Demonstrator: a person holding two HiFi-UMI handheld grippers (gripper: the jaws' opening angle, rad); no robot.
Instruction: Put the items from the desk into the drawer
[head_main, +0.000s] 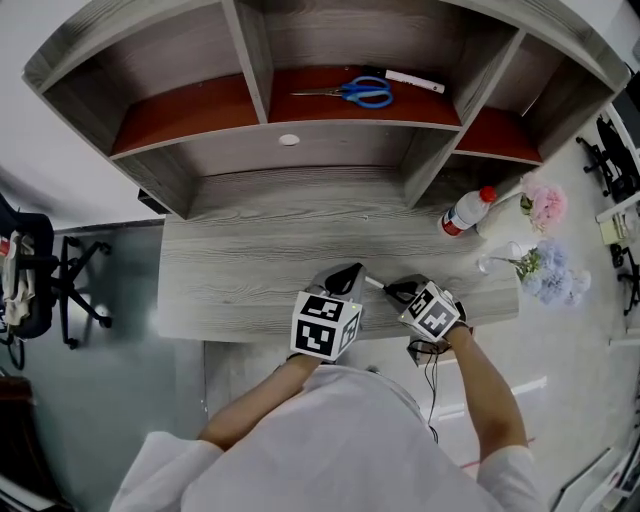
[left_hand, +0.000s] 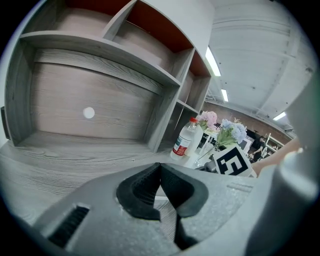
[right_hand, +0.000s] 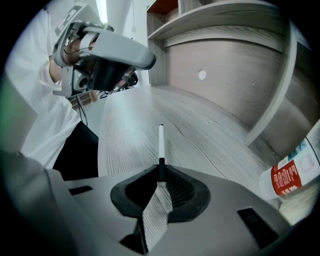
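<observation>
While left gripper (left_hand: 160, 167) fingers are pressed together, right gripper (right_hand: 161, 170) fingers pinch the pen (right_hand: 161, 142) by its end.

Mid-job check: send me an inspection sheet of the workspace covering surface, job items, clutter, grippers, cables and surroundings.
Surface: wood-grain desk with a shelf unit at the back.
Job's things: pen held over the desk; scissors and marker lie on the middle shelf; no drawer in view.
Clutter: red-capped bottle upright at the desk's right end, flowers beside it.
Grippers: left gripper shut, nothing between its jaws; right gripper shut on the pen.
Cables: one cable hangs below the right gripper.
Surroundings: office chair on the left.
</observation>
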